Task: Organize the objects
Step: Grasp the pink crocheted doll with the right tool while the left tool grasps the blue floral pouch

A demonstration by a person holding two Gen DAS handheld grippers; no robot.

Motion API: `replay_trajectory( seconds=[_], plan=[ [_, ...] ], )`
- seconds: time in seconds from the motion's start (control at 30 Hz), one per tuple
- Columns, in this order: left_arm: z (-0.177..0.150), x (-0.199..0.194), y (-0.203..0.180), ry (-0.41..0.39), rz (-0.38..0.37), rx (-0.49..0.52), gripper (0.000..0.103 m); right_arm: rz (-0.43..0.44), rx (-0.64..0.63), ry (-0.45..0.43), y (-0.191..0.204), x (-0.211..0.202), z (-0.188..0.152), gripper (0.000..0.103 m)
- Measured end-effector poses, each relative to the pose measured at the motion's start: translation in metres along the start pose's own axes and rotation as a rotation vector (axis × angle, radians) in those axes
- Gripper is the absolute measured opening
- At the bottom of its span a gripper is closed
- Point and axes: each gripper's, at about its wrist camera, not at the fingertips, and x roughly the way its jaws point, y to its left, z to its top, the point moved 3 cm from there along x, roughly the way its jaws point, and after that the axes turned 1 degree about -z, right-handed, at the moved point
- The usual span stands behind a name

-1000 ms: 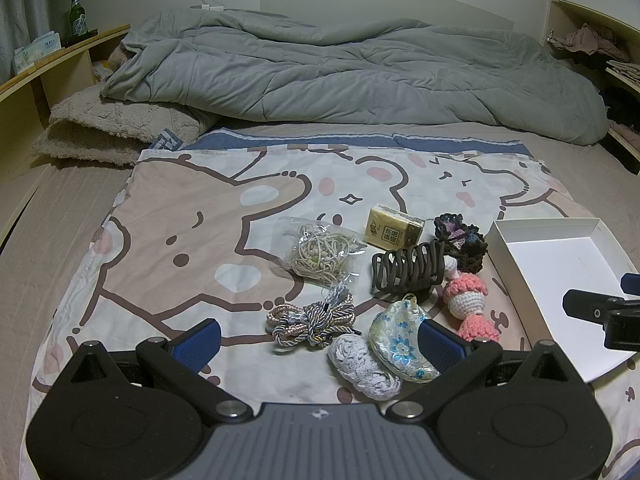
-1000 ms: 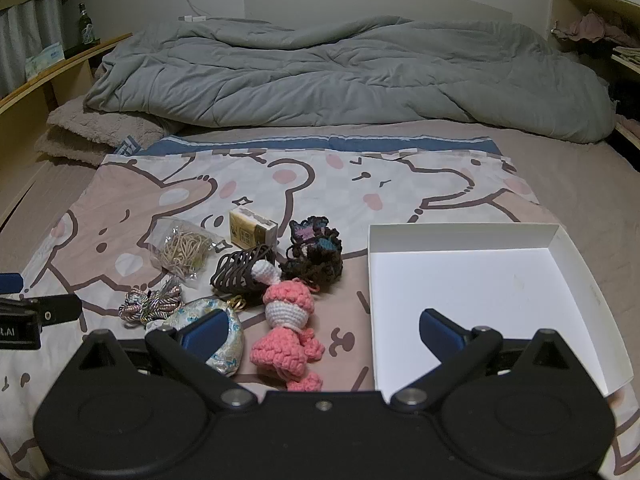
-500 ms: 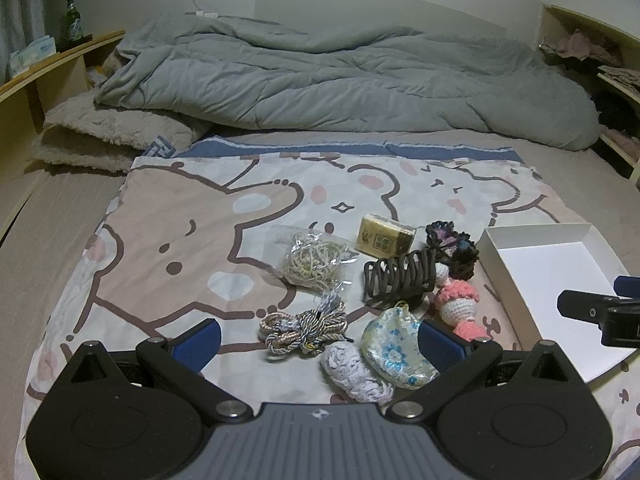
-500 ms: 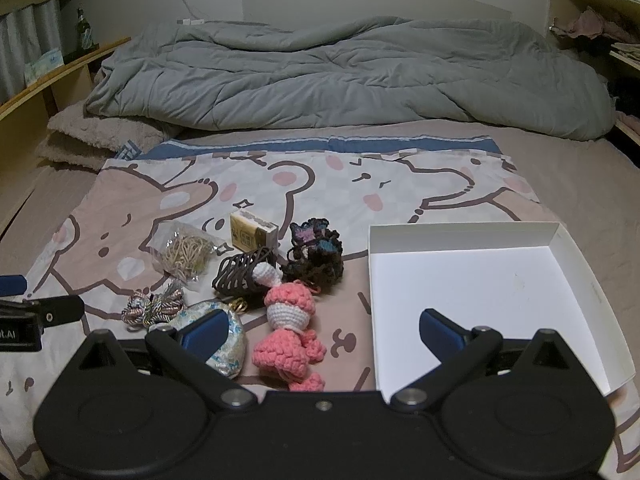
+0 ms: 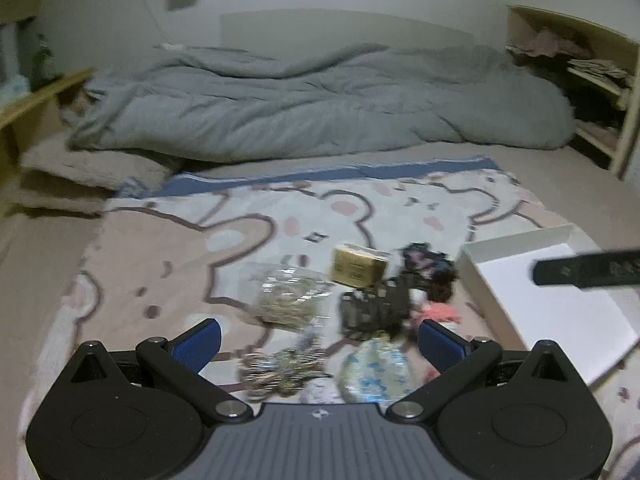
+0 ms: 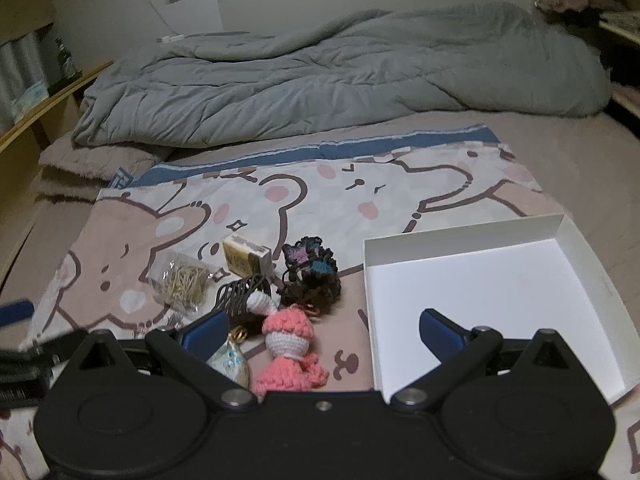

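Since the earlier frame both grippers have risen and drawn back from the bed, so the heap of small objects sits lower in each view; the left-wrist picture is blurred by motion. Left gripper (image 5: 318,340): fingers spread wide, nothing between them, above the near edge of the heap. Right gripper (image 6: 323,330): fingers likewise spread and empty, straddling the gap between the heap and the white box (image 6: 580,240). White box: shallow, open-topped, lying on the cartoon-print blanket (image 6: 320,192) to the right of the heap, nothing inside. Heap, all on the blanket and outside the box: pink crochet doll (image 6: 290,354) nearest the right gripper; dark scrunchie (image 6: 314,280) just behind it; brown hair claw (image 6: 242,292) to its left; yellow carton (image 6: 246,258) farther back; clear bag of pale bands (image 6: 182,280) leftmost; floral pouch (image 5: 374,370) and braided cords (image 5: 280,368) closest to the left gripper. Grey duvet (image 6: 320,80) bunched at the head of the bed.
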Motion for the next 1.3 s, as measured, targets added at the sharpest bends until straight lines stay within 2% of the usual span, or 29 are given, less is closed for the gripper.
replay_trajectory(
  seconds=[0.27,0.5,0.6,0.8,0.97,1.27,1.3],
  plan=[
    [0.013,0.035,-0.016,0.063,-0.054,0.09,0.103,0.075,0.087,0.07,-0.003,0.042,0.016,0.101],
    [-0.004,0.077,-0.029,0.182,-0.101,0.137,0.103,0.171,0.156,0.181,-0.006,0.088,0.001,0.06],
    [-0.009,0.088,-0.039,0.204,-0.114,0.198,0.103,0.203,0.155,0.223,-0.004,0.102,-0.008,0.053],
    [-0.028,0.11,-0.059,0.274,-0.081,0.353,0.103,0.211,0.147,0.277,-0.007,0.125,-0.021,0.05],
    [-0.039,0.127,-0.068,0.323,-0.052,0.391,0.103,0.213,0.128,0.317,-0.005,0.141,-0.032,0.049],
    [-0.05,0.149,-0.08,0.359,-0.024,0.461,0.103,0.207,0.082,0.367,0.012,0.159,-0.048,0.049],
    [-0.051,0.151,-0.079,0.362,-0.02,0.459,0.103,0.199,0.074,0.364,0.013,0.159,-0.049,0.043]
  ],
)
